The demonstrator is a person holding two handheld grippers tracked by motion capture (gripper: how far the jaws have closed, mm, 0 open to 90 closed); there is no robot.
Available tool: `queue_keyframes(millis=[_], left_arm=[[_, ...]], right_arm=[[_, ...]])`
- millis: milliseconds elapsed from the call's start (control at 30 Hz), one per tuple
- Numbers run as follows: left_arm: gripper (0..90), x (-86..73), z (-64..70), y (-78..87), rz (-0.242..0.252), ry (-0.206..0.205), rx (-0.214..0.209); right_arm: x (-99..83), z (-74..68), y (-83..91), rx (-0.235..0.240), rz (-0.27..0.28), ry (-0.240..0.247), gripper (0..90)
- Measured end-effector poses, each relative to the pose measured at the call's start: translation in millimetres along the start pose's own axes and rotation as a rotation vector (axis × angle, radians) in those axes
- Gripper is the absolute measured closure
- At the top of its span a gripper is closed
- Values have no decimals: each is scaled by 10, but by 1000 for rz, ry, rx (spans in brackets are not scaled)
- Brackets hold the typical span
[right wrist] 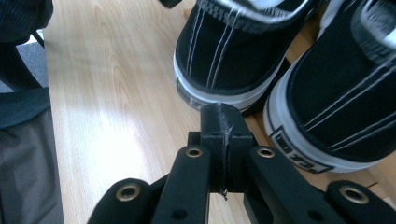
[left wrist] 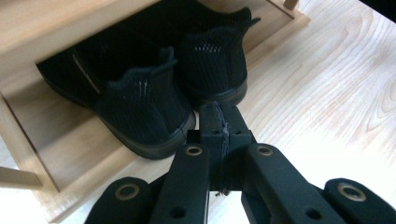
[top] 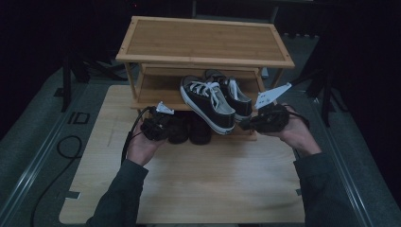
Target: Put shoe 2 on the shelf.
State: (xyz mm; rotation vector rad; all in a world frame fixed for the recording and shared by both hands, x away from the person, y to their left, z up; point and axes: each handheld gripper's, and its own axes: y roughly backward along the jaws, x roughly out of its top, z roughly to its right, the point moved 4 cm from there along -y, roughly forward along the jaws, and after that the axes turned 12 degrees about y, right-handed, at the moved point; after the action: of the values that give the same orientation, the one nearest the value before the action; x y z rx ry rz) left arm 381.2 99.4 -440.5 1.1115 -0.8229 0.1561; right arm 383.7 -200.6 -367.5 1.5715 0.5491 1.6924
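The black-and-white sneakers [top: 215, 97] sit on the middle shelf of the bamboo shoe rack [top: 203, 45], their heels sticking out over the shelf's front edge toward me, the nearer one angled so its long axis runs from back-left to front-right. My right gripper [top: 246, 124] is just in front of those heels, closest to the right-hand shoe; in the right gripper view its jaws are pressed flat together with nothing between them, tips almost at the white rubber of the heel [right wrist: 219, 93]. So the shoes lie straight ahead of that tool, heel first, and I judge the right hand is the one placed to nudge or take them. On the bottom shelf below, a pair of black mesh shoes [left wrist: 159, 93] stands with heels out too, and my left gripper [left wrist: 219, 116] points at the gap between them, jaws likewise together and empty. Everything rests on the pale wooden table [top: 198, 189].
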Motion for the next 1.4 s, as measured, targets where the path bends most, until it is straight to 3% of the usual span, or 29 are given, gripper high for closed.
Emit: queue_keyframes(millis=[200,333,467,967,1267,1400], left_arm=[[900,126,8,29,31,-3,19],[900,206,28,30,43,-26,34],[900,265,48,5,49,-19,33],[900,517,126,13,80,-38,80],[899,655,82,-58,66,-42,124],[899,682,81,-77,68,-43,102]], right_arm=[[-45,-71,-78,13,8,6,896],[-80,-101,-121,22,9,10,896],[-129,-126,-156,31,10,5,897],[-263,-150,-261,47,10,-16,896],[-327,-165,-295,58,9,-26,896],[-342,-150,-295,55,17,-30,895]])
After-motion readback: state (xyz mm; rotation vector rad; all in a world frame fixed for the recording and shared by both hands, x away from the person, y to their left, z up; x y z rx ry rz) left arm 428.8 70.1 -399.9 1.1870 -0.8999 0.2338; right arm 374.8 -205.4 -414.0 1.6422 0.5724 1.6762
